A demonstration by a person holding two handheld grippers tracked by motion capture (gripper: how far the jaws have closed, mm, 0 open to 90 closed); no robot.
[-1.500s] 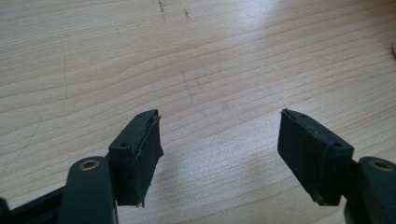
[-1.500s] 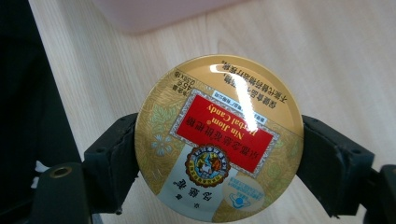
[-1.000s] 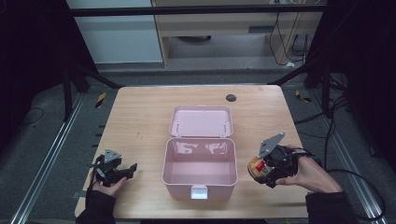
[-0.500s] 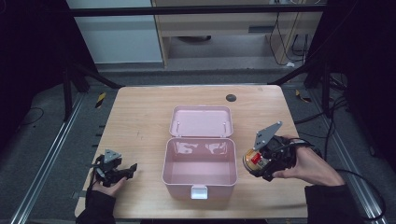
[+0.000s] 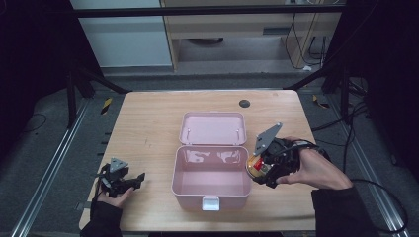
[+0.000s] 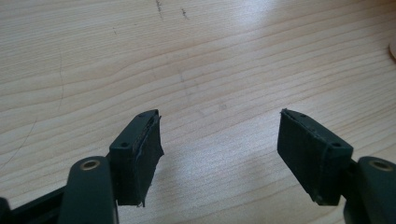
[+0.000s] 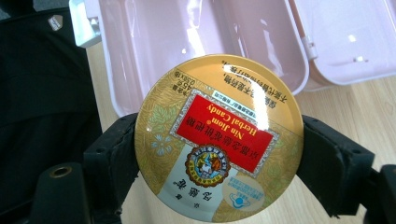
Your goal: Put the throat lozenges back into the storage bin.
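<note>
Wooden tabletop (image 5: 148,123) is carrying an open pink plastic box (image 5: 212,173), its lid lying flat behind the empty tray. Just beside the box's right wall, the right hand-held gripper (image 5: 258,168) is holding a round gold candy tin (image 7: 218,140), jaws clamped on the tin's opposite edges and the tin raised off the tabletop. Far across the box from it, the left hand-held gripper (image 6: 219,154) is resting low over bare wood, jaws wide apart and holding nothing. The step in hand appears to be carrying the tin to the box; next it likely needs moving over the open tray, lowering and releasing. A red label on the tin reads "Nin Jiom Herbal Candy", with smaller Chinese writing around it.
</note>
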